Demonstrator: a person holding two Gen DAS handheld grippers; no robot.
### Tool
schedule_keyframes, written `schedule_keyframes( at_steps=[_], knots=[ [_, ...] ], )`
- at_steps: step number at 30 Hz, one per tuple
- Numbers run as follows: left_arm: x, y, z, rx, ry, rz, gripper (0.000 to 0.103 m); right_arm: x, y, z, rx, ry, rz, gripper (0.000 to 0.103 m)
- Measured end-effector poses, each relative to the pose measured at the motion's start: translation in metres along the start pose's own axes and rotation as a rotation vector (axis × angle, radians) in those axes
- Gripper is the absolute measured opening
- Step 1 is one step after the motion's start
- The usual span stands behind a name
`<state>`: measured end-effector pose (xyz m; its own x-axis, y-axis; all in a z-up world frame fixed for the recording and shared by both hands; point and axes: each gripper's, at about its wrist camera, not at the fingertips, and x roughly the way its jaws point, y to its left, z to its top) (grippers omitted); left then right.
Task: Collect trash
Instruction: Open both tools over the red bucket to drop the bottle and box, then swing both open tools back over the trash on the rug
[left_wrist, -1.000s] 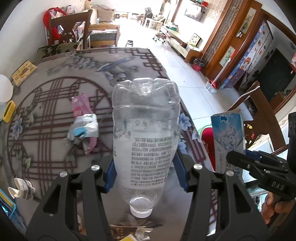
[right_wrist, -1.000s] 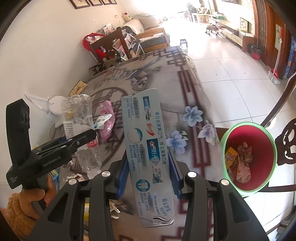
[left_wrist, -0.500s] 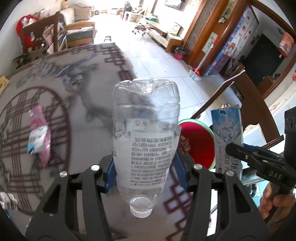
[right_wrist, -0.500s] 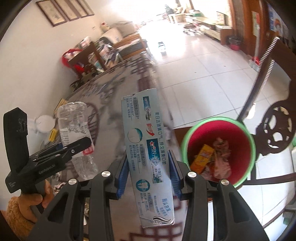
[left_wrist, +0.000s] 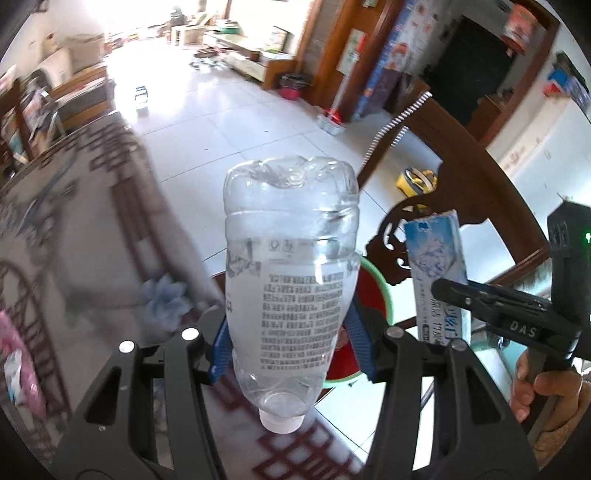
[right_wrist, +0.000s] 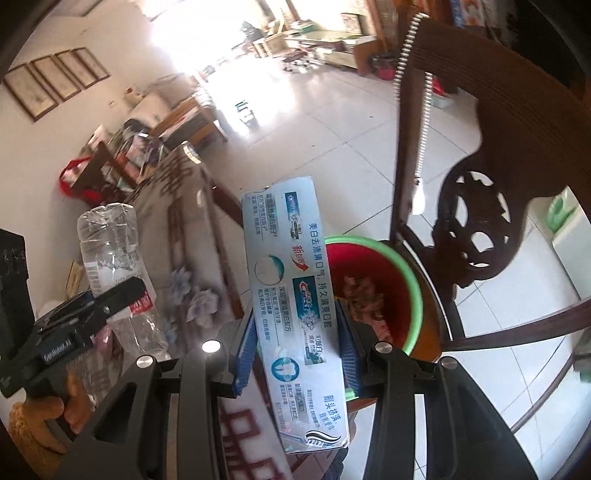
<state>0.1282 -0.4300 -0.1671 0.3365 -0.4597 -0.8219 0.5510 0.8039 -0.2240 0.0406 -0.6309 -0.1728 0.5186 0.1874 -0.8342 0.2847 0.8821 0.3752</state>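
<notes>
because both pieces of trash are headed for the same bin, the clear plastic bottle is carried cap-down, clamped at its lower body between the blue pads of the left gripper, and the crest toothpaste box is pinched across its width by the right gripper, long end pointing forward. both hang in the air past the edge of the patterned table, near the red bin with a green rim that sits under the carved wooden chair. the box covers the bin's left side, and in the left wrist view the bottle hides most of it. what lies inside reads only as crumpled scraps, and the table is smeared by blur.
</notes>
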Motion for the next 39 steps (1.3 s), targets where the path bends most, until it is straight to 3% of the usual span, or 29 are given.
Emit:
schedule_keyframes(
  at_steps=[8, 18, 21, 23, 31, 39],
  knots=[
    [0.019, -0.022, 0.011, 0.041, 0.014, -0.033, 0.052, 0.006, -0.012, 0.009, 0.017, 0.005, -0.017, 0.039],
    [0.027, -0.022, 0.014, 0.019, 0.025, -0.057, 0.052, 0.012, -0.013, 0.012, 0.032, 0.009, -0.041, 0.041],
    [0.031, -0.023, 0.015, 0.012, 0.032, -0.062, 0.065, 0.012, -0.016, 0.013, 0.043, 0.004, -0.048, 0.041],
    [0.030, -0.024, 0.016, 0.003, 0.024, -0.064, 0.075, 0.012, -0.019, 0.014, 0.056, -0.002, -0.054, 0.056],
    [-0.006, -0.001, 0.010, -0.040, -0.041, -0.038, 0.076, 0.007, -0.011, 0.017, 0.061, -0.008, -0.056, 0.058],
    [-0.079, 0.055, -0.020, -0.165, -0.147, 0.052, 0.076, 0.003, 0.029, 0.009, -0.011, -0.003, -0.014, 0.059]
  ],
)
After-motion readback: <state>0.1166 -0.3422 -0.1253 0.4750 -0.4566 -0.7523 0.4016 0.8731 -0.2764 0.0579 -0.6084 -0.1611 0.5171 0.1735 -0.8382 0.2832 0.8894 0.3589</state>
